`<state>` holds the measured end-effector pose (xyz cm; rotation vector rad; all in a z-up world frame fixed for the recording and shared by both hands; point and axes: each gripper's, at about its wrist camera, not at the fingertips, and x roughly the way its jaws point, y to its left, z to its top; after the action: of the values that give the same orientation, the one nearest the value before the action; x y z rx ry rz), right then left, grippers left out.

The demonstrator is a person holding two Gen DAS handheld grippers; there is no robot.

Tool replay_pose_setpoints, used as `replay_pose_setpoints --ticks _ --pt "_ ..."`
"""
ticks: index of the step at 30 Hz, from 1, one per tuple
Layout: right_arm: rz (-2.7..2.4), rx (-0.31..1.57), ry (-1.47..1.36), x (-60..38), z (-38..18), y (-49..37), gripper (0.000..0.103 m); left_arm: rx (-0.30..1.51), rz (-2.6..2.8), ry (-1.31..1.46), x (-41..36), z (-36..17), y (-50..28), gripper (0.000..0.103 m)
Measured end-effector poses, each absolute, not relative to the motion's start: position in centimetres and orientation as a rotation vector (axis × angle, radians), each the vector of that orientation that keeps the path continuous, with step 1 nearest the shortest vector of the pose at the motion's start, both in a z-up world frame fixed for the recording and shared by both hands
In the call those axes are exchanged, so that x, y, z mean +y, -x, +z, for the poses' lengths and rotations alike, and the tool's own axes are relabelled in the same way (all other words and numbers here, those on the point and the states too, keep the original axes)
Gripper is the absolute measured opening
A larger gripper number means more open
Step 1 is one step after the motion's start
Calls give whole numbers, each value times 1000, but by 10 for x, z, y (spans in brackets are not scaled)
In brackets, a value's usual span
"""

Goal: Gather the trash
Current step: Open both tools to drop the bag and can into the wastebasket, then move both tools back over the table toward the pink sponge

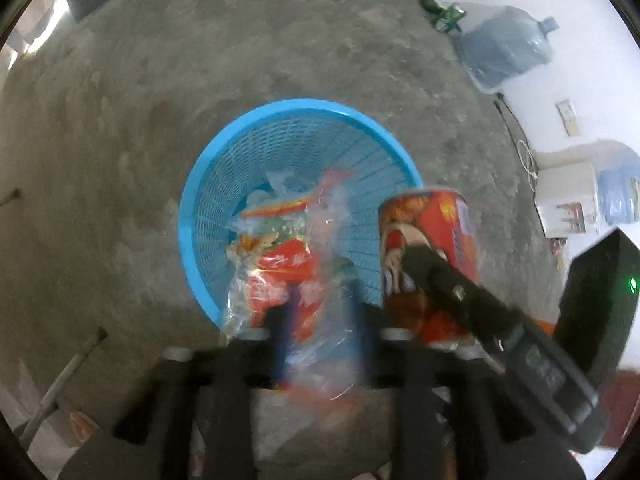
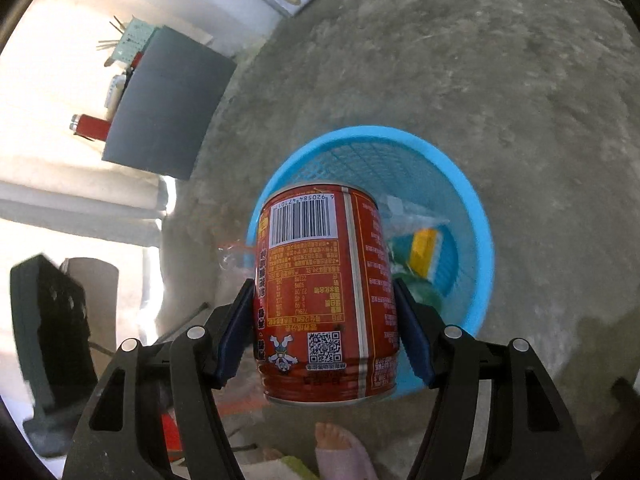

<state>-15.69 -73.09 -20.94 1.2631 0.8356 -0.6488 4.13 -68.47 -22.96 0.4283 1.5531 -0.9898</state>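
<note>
I had two grippers over one blue mesh basket [image 2: 476, 216] on the concrete floor [image 1: 200, 80]. My right gripper [image 2: 324, 320] clamped one red can [image 2: 324, 292], barcode uppermost, just above the basket's near rim. My left gripper [image 1: 320, 320] stood parted, one crinkled clear-and-red wrapper [image 1: 288, 272] blurred between its fingers, over the basket; other wrappers lay inside.

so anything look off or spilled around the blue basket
Nothing spilled that shows. The red can sits upside down in the right gripper, label inverted, above the blue basket. The plastic wrapper at the left gripper is crumpled and blurred over the rim.
</note>
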Motion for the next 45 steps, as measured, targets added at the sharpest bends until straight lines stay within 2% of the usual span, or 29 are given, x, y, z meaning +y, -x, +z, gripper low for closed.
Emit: replay_pose_setpoints --ticks 1,4,11,17,22,27,34,45 --pt "-654 839 -1273 -735 -212 157 65 1561 -982 -408 -684 -232 -44 49" --pt "-696 871 -1274 -737 -220 156 70 1569 -974 -379 -681 -233 -46 55" --pt "-718 837 -1234 -728 -210 163 70 1533 -987 -313 -663 -203 -46 58" --pt "-738 747 -1248 -711 -186 189 70 1447 -1051 -299 -637 -148 -38 58" --pt "-741 662 -1258 -676 -153 214 70 1359 -1113 -307 -601 -101 -27 64" --pt "-731 626 -1234 -636 -124 230 71 1287 -1187 -321 -549 -63 -9 70" --pt "-675 627 -1159 -583 -80 237 77 1139 -1216 -274 -441 -12 -6 80" --pt "-433 613 -938 -523 14 170 82 903 -894 -119 -228 35 -68 91"
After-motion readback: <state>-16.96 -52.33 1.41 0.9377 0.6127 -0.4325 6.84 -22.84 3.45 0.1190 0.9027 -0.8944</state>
